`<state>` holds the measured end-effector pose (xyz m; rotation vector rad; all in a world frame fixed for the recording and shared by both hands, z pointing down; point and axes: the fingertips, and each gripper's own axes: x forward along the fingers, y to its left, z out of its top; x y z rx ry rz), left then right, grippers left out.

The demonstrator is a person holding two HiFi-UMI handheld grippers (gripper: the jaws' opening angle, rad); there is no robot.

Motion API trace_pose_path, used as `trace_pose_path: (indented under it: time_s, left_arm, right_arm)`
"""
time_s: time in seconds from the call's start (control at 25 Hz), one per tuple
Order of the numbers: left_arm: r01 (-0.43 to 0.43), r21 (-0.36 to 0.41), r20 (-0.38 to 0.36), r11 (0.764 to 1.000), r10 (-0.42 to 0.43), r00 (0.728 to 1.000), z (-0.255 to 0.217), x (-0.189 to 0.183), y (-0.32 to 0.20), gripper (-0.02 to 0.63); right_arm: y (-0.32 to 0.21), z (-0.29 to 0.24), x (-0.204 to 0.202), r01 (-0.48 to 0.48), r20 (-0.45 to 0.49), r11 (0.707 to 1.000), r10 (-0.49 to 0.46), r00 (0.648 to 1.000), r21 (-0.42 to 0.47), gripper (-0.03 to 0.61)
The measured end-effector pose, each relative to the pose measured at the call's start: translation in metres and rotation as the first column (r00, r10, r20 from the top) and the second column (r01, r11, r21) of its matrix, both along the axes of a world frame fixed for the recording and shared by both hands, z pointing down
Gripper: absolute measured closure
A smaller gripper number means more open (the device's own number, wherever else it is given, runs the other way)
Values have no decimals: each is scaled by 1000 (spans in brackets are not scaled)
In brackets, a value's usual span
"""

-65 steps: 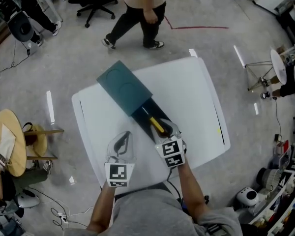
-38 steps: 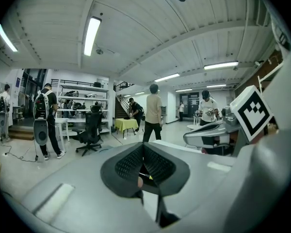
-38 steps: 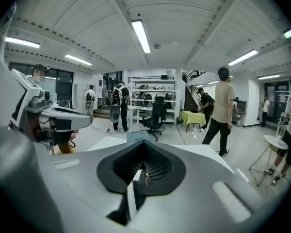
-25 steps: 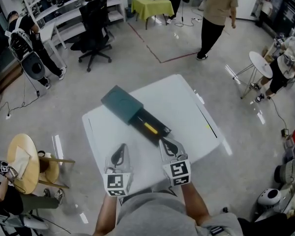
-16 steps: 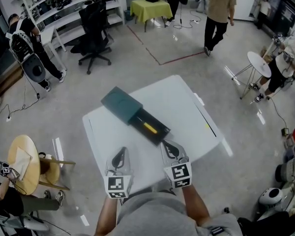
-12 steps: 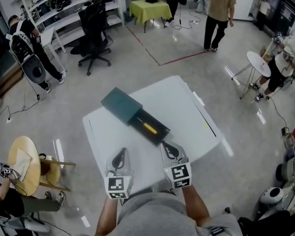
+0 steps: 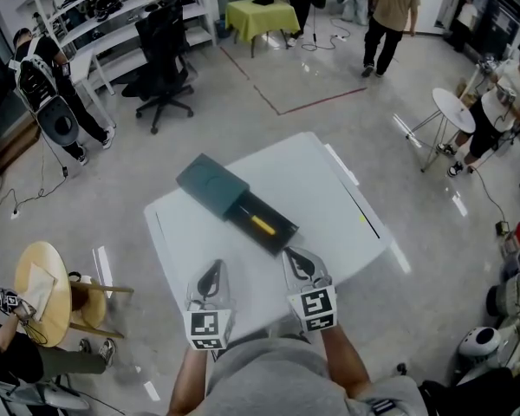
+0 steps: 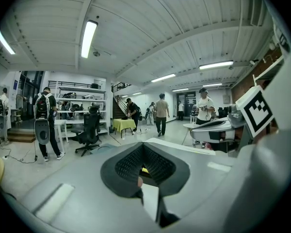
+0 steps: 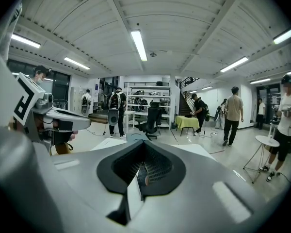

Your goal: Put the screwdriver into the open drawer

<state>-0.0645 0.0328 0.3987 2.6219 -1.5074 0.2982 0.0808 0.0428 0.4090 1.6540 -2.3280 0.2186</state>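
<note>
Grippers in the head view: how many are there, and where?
2. The left gripper hovers over the white table's near edge; the right gripper is beside it, short of the open drawer. None hidden.

A white table [image 7: 329, 189] is seen at the centre of a grey concrete floor. At eleven o'clock from it, a black office chair [image 7: 163, 46] is parked before white shelving [image 7: 121, 7] loaded with gear. At twelve o'clock a small table draped in yellow-green cloth [image 7: 258, 11] is placed, and a red tape line [image 7: 308, 104] is laid on the floor between it and the white table. At one o'clock a person in a beige top [image 7: 386, 7] is caught mid-stride. At two o'clock a small round white table [image 7: 455, 109] is set up. At eight o'clock a round wooden table [image 7: 39, 289] is found, and at ten o'clock a person with a black pack [image 7: 36, 63] is seen standing.
</note>
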Motion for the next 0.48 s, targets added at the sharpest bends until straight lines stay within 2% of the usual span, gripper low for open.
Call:
trace_pose_path:
  time_s: [0.48]
  left_arm:
    - [-3,5,2,1000,3,1000,-6,2,3,603]
  right_arm:
    - [4,-3,0,6,1,1000,-6,1000,1,575]
